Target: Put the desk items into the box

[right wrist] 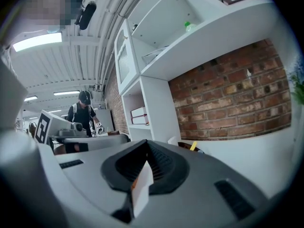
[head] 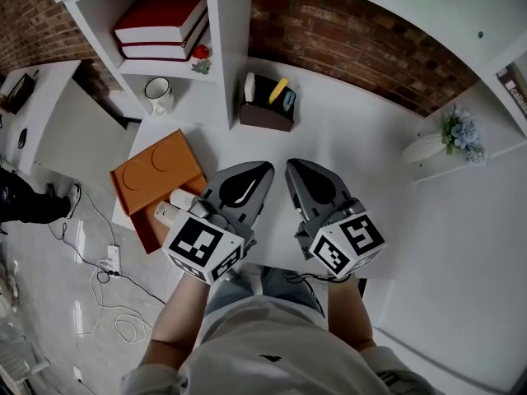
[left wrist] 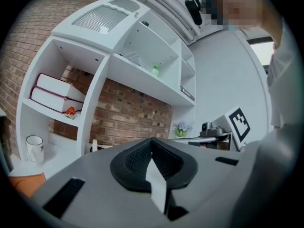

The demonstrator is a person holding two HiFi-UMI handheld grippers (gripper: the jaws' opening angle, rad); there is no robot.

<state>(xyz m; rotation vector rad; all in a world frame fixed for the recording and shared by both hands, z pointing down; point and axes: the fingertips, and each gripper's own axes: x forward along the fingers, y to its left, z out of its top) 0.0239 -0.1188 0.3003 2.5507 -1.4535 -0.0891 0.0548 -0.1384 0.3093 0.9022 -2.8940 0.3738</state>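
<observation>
Left gripper [head: 260,171] and right gripper [head: 295,168], black-and-white square markers [head: 200,245], fingers pressed together, empty

Looks to us like an office-style lab: white desk [head: 354,138], books [head: 160,23] on shelves, brick wall [head: 346,39], strip lights [right wrist: 38,41] overhead.

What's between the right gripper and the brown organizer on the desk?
Nothing visible. The right gripper, jaws shut, hovers just short of the brown organizer, and only bare white desk lies between them.
</observation>
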